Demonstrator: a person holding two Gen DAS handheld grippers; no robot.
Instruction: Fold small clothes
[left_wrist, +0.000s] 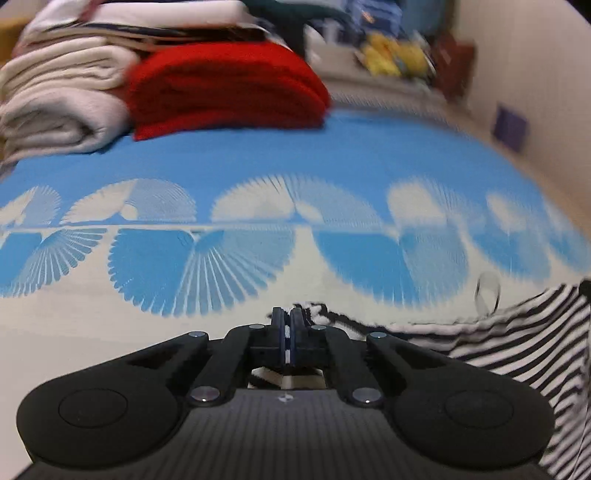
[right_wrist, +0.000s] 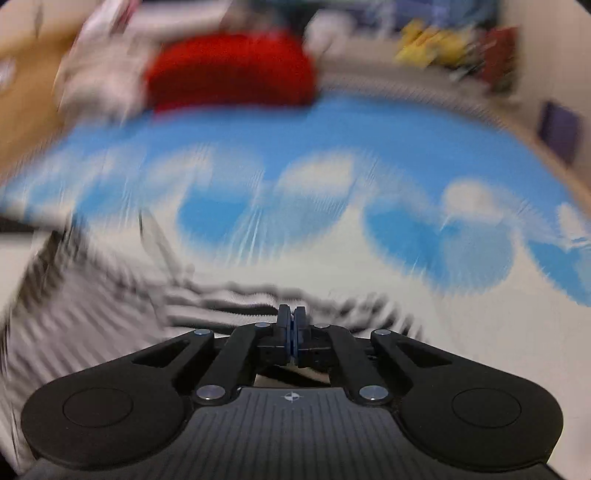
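A black-and-white striped garment (left_wrist: 517, 343) hangs to the right in the left wrist view and spreads to the left in the right wrist view (right_wrist: 92, 314). My left gripper (left_wrist: 287, 325) is shut on the garment's edge, with striped cloth between its jaws. My right gripper (right_wrist: 291, 325) is shut on another edge of the same garment. Both hold it just above a blue and white patterned bedsheet (left_wrist: 295, 158). The right wrist view is blurred.
A folded red cloth (left_wrist: 225, 88) and a stack of folded white blankets (left_wrist: 62, 99) lie at the far end of the bed. Yellow items (left_wrist: 391, 55) and clutter sit at the back right. A pale wall (left_wrist: 535, 74) runs along the right.
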